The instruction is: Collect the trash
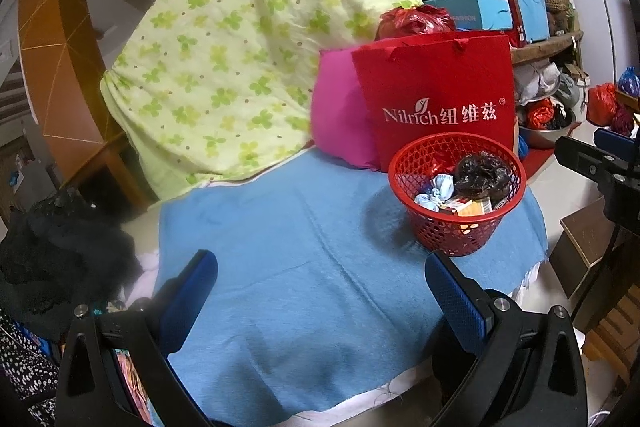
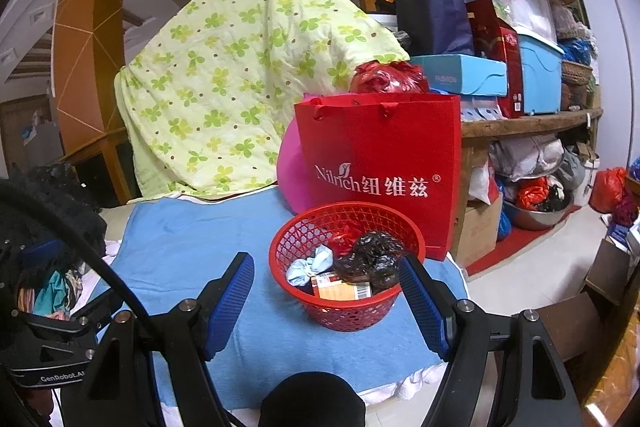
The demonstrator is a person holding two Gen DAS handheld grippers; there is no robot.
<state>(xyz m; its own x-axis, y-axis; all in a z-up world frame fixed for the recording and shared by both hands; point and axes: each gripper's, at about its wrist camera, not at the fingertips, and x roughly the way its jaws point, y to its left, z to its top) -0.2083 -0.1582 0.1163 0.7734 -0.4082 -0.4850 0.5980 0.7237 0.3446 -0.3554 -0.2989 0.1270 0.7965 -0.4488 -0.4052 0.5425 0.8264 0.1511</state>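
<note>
A red mesh basket (image 1: 490,227) (image 2: 304,291) stands on a blue cloth (image 1: 300,267) (image 2: 180,239). Inside lie a crumpled black plastic bag (image 1: 482,173) (image 2: 372,259), a bluish-white wad (image 1: 434,189) (image 2: 310,265), an orange-and-white carton (image 1: 470,207) (image 2: 340,289) and a red wrapper (image 2: 344,233). My left gripper (image 1: 320,275) is open over bare cloth, left of and nearer than the basket. My right gripper (image 2: 326,277) is open with nothing between its pads; its blue fingers (image 2: 230,299) frame the basket, which sits beyond them. The right gripper also shows at the left wrist view's right edge (image 1: 608,151).
A red paper bag (image 1: 436,103) (image 2: 380,171) and a pink cushion (image 1: 340,115) (image 2: 290,171) stand right behind the basket. A green clover quilt (image 1: 240,47) (image 2: 240,79) drapes behind. Cluttered shelves (image 2: 528,119) fill the right. Dark clothing (image 1: 60,247) lies at left.
</note>
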